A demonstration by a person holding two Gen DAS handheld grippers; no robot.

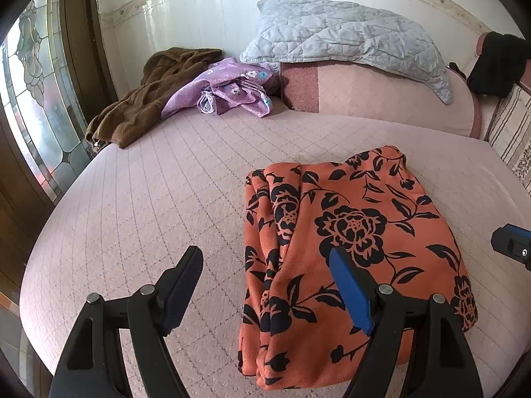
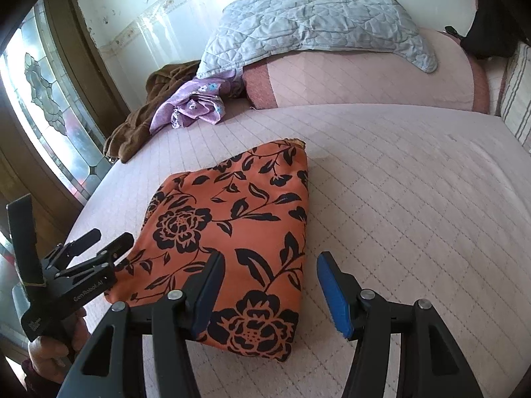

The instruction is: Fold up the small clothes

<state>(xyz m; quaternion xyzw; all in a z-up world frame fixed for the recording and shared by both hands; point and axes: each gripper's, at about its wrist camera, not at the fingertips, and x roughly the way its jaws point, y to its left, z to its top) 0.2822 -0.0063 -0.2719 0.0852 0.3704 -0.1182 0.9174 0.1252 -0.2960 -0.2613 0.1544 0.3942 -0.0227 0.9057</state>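
While both jaws gape empty, orange floral garment (image 1: 348, 232) lies folded.

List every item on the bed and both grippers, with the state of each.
Orange floral garment: folded, lying flat.
Brown garment: crumpled, unfolded.
Purple floral garment: crumpled, unfolded.
Grey quilted cover: draped over the bolster.
Left gripper: open, empty.
Right gripper: open, empty.

"GenRobot.AI" on left tool (image 2: 108, 243)
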